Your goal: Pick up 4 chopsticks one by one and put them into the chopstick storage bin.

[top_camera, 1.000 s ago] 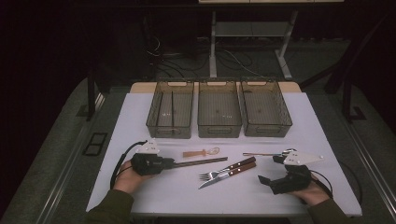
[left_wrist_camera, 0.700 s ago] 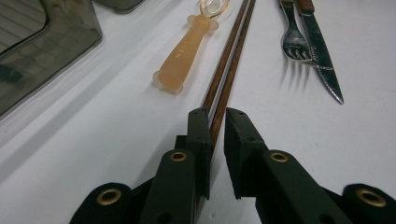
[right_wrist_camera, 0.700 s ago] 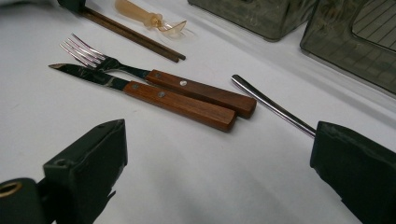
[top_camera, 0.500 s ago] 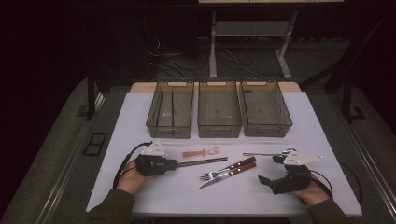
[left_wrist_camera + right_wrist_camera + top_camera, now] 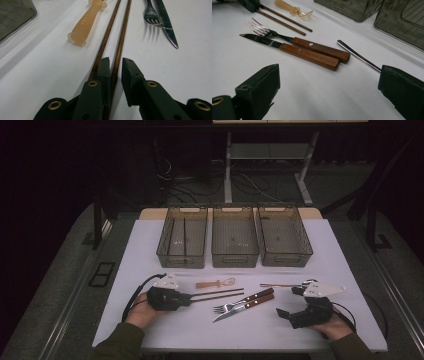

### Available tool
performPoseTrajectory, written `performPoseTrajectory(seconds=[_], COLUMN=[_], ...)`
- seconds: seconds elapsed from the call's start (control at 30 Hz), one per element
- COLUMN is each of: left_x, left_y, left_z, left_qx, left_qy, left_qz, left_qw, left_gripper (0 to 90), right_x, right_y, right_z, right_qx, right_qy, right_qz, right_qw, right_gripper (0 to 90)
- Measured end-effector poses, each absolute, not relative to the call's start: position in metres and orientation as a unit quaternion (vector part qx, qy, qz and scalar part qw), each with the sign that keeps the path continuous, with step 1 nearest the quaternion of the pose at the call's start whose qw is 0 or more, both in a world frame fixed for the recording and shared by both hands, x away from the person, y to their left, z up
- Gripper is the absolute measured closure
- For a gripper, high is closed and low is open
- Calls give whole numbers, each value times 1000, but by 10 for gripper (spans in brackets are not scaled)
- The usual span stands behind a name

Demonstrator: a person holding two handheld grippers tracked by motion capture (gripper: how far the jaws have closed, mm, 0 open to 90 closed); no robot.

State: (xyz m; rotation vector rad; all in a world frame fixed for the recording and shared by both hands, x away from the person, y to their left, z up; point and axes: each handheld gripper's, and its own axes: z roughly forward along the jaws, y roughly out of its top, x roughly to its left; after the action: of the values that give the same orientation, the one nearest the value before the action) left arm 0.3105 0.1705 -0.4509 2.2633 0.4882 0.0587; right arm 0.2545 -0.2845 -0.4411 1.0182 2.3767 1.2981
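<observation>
Two dark wooden chopsticks (image 5: 217, 294) lie side by side on the white table (image 5: 150, 245). My left gripper (image 5: 189, 298) is at their left ends. In the left gripper view its jaws (image 5: 116, 60) stand narrowly together around the right chopstick (image 5: 122, 37). The other chopstick (image 5: 107, 35) runs past the left jaw's outer side. A translucent orange spoon (image 5: 215, 283) lies just beyond them. A wooden-handled fork (image 5: 319, 48) and knife (image 5: 309, 56) lie mid-table. My right gripper (image 5: 290, 301) rests wide open (image 5: 328, 75) with nothing between its jaws.
Three smoky plastic bins (image 5: 181, 262) (image 5: 235, 262) (image 5: 285, 261) stand in a row at the back. The left bin holds a thin dark stick (image 5: 184, 237). A slim metal utensil handle (image 5: 359, 57) lies near my right gripper. Cables trail from both grippers.
My left gripper has slid right along the table onto the near ends of the chopsticks. The right gripper and the cutlery have stayed put.
</observation>
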Motion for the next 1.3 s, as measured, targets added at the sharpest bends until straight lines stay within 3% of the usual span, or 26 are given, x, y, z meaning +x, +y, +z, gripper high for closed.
performPoseTrajectory(seconds=[0.67, 1.3], left_x=[304, 299], left_y=[165, 169], left_z=[-449, -441], left_qx=[910, 906], left_qy=[152, 148], left_qz=[18, 30], left_qw=[386, 396], left_gripper=[845, 848], right_x=[254, 254], right_y=[-284, -284], right_z=[-441, -441], right_qx=[347, 343], right_qy=[817, 817], right_qz=[444, 447], right_qw=[124, 124], right_gripper=[41, 41])
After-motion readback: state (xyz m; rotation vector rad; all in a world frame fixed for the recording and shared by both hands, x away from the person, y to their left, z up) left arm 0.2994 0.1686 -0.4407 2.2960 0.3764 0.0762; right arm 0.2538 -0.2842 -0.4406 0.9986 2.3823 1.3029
